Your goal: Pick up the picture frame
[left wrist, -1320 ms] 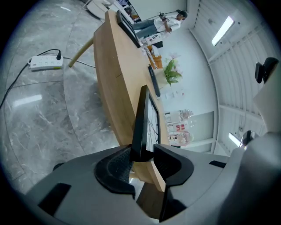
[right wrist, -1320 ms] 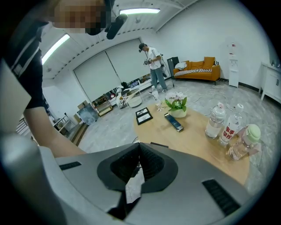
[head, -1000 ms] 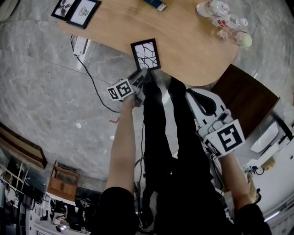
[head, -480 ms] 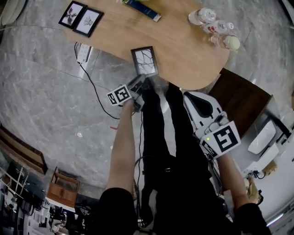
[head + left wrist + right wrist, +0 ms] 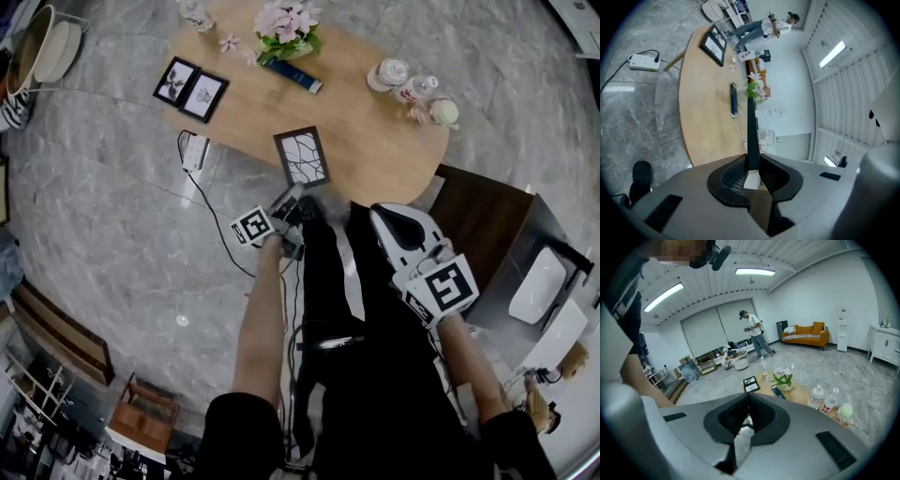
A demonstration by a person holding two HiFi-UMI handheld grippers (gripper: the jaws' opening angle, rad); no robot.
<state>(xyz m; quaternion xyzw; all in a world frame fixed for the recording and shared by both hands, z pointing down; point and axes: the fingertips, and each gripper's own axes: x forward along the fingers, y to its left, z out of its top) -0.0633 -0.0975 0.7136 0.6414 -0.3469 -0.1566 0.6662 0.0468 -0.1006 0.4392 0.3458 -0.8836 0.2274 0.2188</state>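
Observation:
The picture frame (image 5: 302,157), black-edged with a white branching print, is lifted over the near edge of the oval wooden table (image 5: 375,141). My left gripper (image 5: 296,195) is shut on its near edge. In the left gripper view the frame (image 5: 751,136) shows edge-on as a thin dark strip, clamped between the jaws of the left gripper (image 5: 752,169). My right gripper (image 5: 386,214) hangs to the right beside the person's dark clothing. In the right gripper view its jaws (image 5: 748,398) meet with nothing between them.
On the table lie two more black frames (image 5: 192,89), a flower pot (image 5: 286,23), a dark flat bar (image 5: 292,75) and several bottles (image 5: 412,89). A power strip (image 5: 194,150) with cable lies on the marble floor. A dark cabinet (image 5: 483,220) stands at the right.
Both grippers have risen. The left one has closed on the frame's near edge and lifted it off the table. More of the table has come into the head view.

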